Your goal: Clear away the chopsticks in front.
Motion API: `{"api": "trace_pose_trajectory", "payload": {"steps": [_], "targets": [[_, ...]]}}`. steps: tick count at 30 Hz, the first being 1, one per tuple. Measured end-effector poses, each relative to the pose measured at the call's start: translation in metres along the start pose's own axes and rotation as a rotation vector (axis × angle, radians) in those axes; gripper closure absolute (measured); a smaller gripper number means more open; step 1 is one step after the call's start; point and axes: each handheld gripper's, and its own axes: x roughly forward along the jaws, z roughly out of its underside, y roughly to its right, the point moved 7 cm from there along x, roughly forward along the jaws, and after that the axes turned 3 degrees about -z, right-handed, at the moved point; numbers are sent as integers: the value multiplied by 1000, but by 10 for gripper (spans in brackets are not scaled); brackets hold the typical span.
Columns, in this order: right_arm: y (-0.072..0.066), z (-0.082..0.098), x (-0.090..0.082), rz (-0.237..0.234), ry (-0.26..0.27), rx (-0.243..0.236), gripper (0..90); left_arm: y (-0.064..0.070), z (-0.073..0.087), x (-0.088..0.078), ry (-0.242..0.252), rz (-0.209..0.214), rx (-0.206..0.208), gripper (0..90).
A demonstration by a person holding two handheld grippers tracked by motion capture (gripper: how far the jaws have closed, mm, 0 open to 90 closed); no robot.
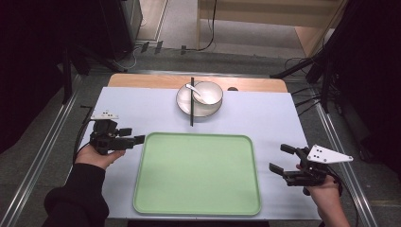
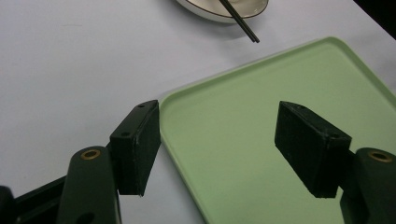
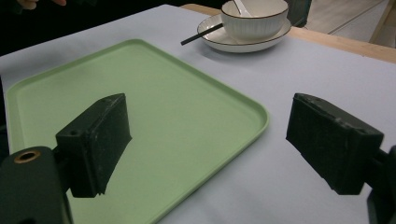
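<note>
High view: both grippers, left (image 1: 140,139) and right (image 1: 280,158), gape empty beside the green tray (image 1: 197,209); careless reaching could topple the balanced chopsticks (image 1: 192,101).

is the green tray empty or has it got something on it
Empty. The pale green rectangular plastic tray shows only bare surface in the high view; the white bowl sits on its plate beyond the tray.
</note>
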Motion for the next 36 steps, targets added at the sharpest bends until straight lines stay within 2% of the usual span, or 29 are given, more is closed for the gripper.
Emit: {"api": "trace_pose_trajectory", "payload": {"steps": [9,17,20,26,27,31,33,34,36], "targets": [[0,0,0,-1,1,-1,143,3,-14,9,-15,10,-6,305],[0,0,1,3,-4,1,144,6,-40,25,-20,5,12,310],[0,1,1,5,-11,4,144,11,-51,35,-33,9,30,310],[2,2,2,11,-17,6,143,17,-67,48,-41,20,30,311],[2,2,2,12,-21,9,143,20,-73,54,-46,12,41,317],[2,2,3,9,-24,7,144,24,-82,63,-53,16,39,362],[1,2,3,7,-22,6,144,24,-90,74,-51,-7,62,357],[1,2,3,7,-23,7,143,24,-90,74,-51,-7,62,357],[1,2,3,6,-22,7,144,26,-97,84,-66,-18,49,358]]}}
